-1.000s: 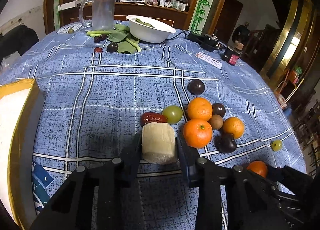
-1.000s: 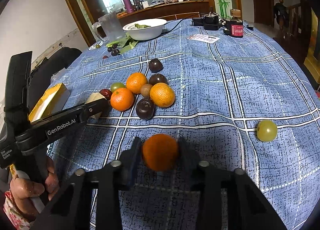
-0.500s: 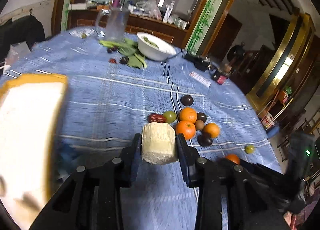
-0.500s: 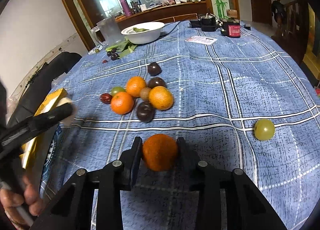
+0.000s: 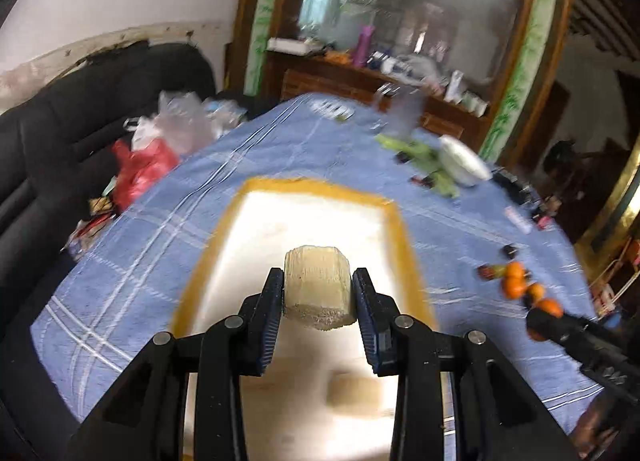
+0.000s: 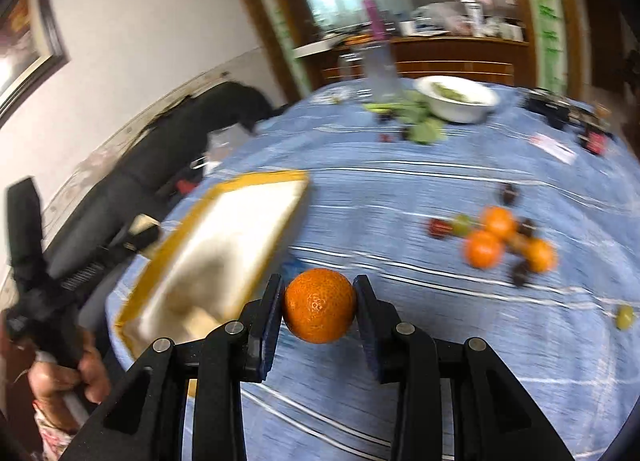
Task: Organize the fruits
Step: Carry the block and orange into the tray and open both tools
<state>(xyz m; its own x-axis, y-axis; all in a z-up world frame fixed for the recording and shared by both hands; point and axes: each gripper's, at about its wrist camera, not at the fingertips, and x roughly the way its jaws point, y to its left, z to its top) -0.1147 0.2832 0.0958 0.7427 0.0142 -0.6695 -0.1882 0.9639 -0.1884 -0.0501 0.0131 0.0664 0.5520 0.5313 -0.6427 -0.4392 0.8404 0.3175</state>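
Mid-carry, the left gripper (image 5: 318,293) clamps a pale fibrous chunk (image 5: 318,289) above the yellow-rimmed box (image 5: 308,185), ready to lower and release, while the right gripper (image 6: 319,307) clamps an orange (image 6: 320,305) over the tablecloth (image 6: 440,341) just beside it.

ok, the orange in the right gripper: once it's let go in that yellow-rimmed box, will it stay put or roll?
Probably rolls a little: the orange is near-round, with no flat face to settle on. The box has raised walls, so they would likely stop it. Its pebbled skin looks grippy rather than slick, and the right gripper holds it only at two sides, so a clean release seems likely.
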